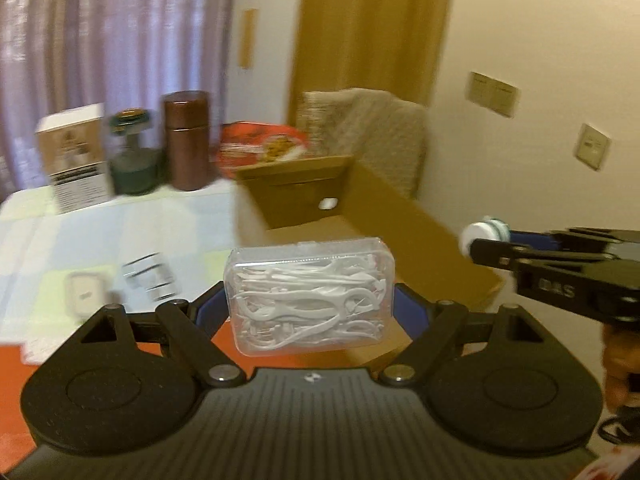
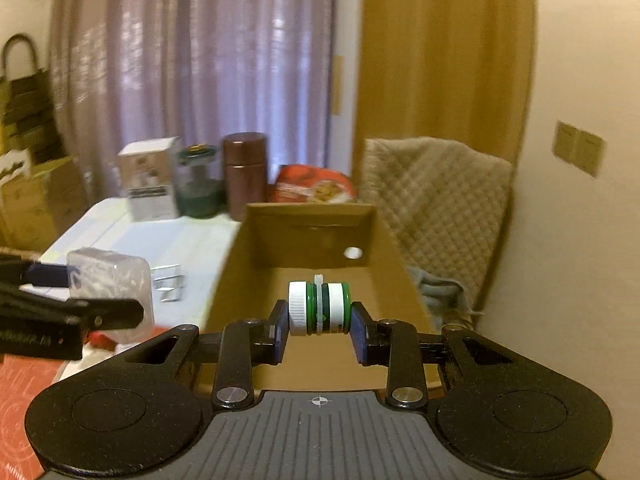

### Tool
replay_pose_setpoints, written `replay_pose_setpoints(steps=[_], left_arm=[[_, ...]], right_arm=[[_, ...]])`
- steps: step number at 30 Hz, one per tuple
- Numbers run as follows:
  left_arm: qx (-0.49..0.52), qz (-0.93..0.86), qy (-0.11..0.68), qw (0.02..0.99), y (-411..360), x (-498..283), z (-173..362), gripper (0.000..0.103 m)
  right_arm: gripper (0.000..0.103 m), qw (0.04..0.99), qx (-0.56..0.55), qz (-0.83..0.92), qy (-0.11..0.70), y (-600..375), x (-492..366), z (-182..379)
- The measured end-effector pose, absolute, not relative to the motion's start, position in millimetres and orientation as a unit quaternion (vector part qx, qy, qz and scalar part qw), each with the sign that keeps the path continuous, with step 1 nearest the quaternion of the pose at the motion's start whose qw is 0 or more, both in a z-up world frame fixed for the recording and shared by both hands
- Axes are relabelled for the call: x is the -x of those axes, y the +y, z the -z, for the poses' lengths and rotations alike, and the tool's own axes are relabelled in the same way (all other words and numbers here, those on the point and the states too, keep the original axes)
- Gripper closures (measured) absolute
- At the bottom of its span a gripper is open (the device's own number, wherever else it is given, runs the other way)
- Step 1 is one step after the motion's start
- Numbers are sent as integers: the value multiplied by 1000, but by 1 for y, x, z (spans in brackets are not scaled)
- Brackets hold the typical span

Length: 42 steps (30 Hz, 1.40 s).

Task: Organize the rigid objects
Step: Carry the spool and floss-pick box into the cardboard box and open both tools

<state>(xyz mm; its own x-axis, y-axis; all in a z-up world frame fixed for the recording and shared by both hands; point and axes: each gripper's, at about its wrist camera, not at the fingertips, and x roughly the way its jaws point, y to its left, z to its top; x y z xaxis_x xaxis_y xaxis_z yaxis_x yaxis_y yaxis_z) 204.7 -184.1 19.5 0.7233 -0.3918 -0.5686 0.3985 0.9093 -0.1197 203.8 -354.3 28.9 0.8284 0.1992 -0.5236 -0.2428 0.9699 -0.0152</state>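
Clear floss-pick box [image 1: 311,295] sits clamped crosswise between the left gripper's [image 1: 311,308] jaws, up off the bench [image 1: 120,224]; right gripper's [image 2: 320,326] jaws pinch a bundle of caps [image 2: 320,309] end-to-end over the open cardboard box [image 2: 384,240].

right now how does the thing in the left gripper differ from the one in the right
The left gripper holds a clear rectangular box of white floss picks; the right gripper holds a round stack of white and green caps bound by a zip tie. The box needs wide jaws, the caps narrow ones. Both are clamped, lifted near the open cardboard box.
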Motion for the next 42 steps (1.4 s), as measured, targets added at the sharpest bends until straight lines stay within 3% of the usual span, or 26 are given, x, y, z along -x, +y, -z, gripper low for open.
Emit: replay_pose_setpoints(steps=[19,42], left_arm=[[-82,261,326,905,-251,-242,15,19],[-28,190,313,930,-181,-214,-3,18]], right_arm=[[74,944,-28,-80,320,-419,-242,5],[74,937,-30,-104,332,-401,-248,10]])
